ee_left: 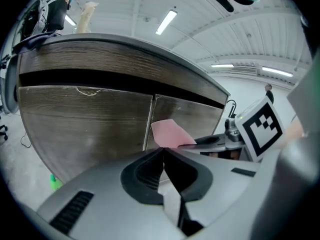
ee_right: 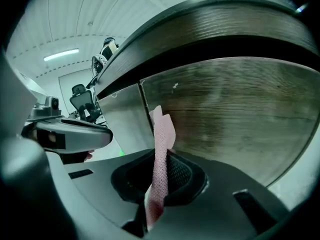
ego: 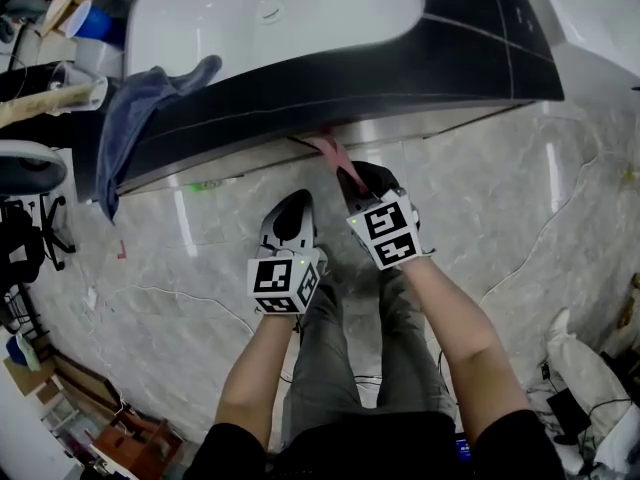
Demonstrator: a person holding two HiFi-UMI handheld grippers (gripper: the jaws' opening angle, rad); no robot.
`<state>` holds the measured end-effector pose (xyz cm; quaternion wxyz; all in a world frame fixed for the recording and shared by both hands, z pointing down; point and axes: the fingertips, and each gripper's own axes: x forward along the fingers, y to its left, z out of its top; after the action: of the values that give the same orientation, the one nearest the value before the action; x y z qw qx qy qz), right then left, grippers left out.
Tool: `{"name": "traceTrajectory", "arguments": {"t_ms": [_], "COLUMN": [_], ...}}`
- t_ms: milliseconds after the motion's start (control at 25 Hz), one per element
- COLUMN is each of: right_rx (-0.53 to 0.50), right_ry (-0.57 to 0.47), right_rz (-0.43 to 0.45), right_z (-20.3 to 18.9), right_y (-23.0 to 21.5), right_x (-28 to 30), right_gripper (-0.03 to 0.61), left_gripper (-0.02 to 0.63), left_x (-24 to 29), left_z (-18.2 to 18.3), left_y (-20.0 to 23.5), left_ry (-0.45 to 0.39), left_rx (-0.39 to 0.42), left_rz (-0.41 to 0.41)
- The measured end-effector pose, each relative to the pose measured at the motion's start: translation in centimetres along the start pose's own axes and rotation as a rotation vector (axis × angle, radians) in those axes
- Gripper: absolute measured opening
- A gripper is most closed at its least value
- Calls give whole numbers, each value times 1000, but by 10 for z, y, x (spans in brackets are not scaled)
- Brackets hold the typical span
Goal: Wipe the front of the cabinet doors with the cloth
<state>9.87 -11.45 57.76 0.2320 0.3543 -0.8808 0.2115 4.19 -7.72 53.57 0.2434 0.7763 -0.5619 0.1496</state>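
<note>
Pink cloth [ee_right: 161, 149] [ego: 328, 151]: a narrow strip pinched in the right gripper [ee_right: 159, 171] [ego: 352, 175]. Its free end stands up in front of the seam between the two cabinet doors [ee_right: 235, 129] [ee_left: 85, 129]; whether it touches the wood cannot be told.
Right side: jaws clenched on the cloth, which runs down between them and out below.
Left side: the left gripper [ee_left: 162, 156] [ego: 297, 203] has its jaws pressed together on nothing. It is held just beside the right one, a little further from the cabinet.
Doors: grey-brown wood grain, two panels meeting at a pale vertical seam, with a dark recess along their tops.
In the way: in the left gripper view the right gripper lies across the lower part of the right-hand door. The bench [ego: 480, 58] overhangs the doors, so the head view shows only a thin strip of them.
Bench: a dark top carrying a white basin [ego: 280, 18]. A blue-grey towel [ego: 135, 118] hangs over its left front edge and down in front of the cabinet.
Underfoot: pale marbled floor [ego: 520, 188], with a thin cable [ego: 545, 228] trailing across it and a small green object [ego: 205, 185] at the cabinet's foot.
Around: the person's legs [ego: 340, 368] in grey trousers below the grippers; a chair [ego: 30, 198] at the left edge.
</note>
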Motion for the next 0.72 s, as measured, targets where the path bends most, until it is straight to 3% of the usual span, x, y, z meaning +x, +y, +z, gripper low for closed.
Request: {"name": "traceTrajectory", "arguments": {"t_ms": [320, 720], "right_rx": [40, 106], "right_ry": [-17, -45], "right_rz": [-77, -203], "right_z": [-6, -23], "right_y": [-51, -139], "right_x": [-24, -75], "right_gripper": [41, 41], "left_gripper": [11, 9], "left_x": [14, 46], "left_z": [-2, 4], "left_y": [-27, -90], "left_ry": [2, 9], "left_rx": [-4, 36], "left_rz": [-21, -89]}}
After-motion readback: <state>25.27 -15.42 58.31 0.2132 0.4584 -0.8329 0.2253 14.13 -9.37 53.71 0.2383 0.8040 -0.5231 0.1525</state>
